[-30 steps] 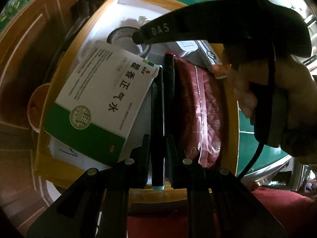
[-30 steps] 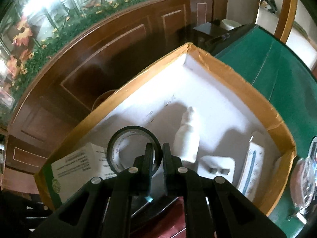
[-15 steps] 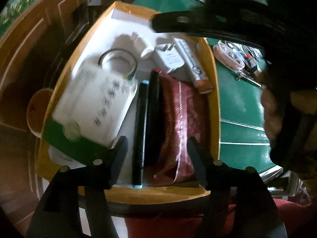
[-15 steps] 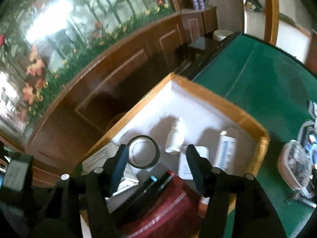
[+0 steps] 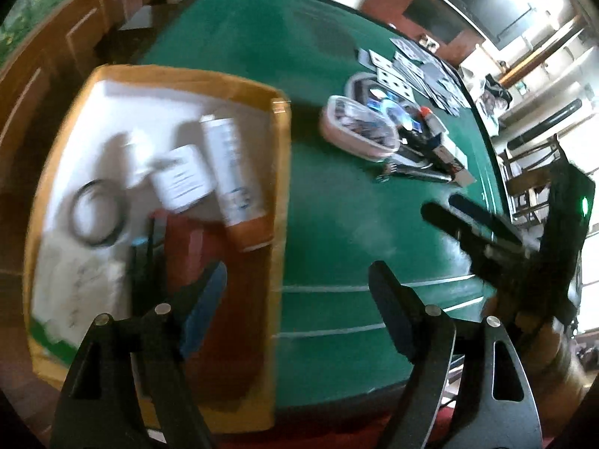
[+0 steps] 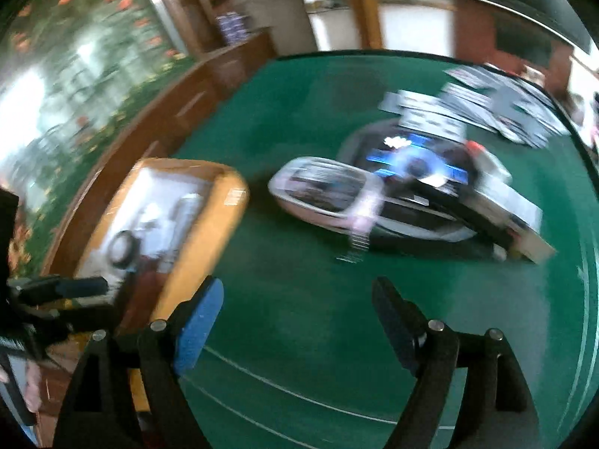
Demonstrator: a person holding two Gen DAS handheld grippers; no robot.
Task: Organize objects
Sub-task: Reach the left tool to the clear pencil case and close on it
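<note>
A cardboard box (image 5: 279, 172) sits at the left edge of the green table (image 5: 337, 205). It holds a black tape ring (image 5: 95, 220), a white tube (image 5: 232, 164), a white charger (image 5: 183, 179), black pens (image 5: 144, 258), a red pouch (image 5: 187, 254) and a green-white carton (image 5: 75, 295). My left gripper (image 5: 297, 295) is open and empty over the box's right rim. My right gripper (image 6: 297, 310) is open and empty over the table; it also shows in the left wrist view (image 5: 468, 220). The box also shows in the right wrist view (image 6: 202, 232).
A pile of loose items lies on the table to the right: a clear oval container (image 5: 359, 131), a flat disc case (image 6: 415, 164), boxes and playing cards (image 5: 411, 71). Wooden cabinets (image 5: 45, 60) stand beyond the table's left side.
My left gripper let go of a black pen in the box and opened. Both grippers opened, rose and swung right, away from the box toward the table.
</note>
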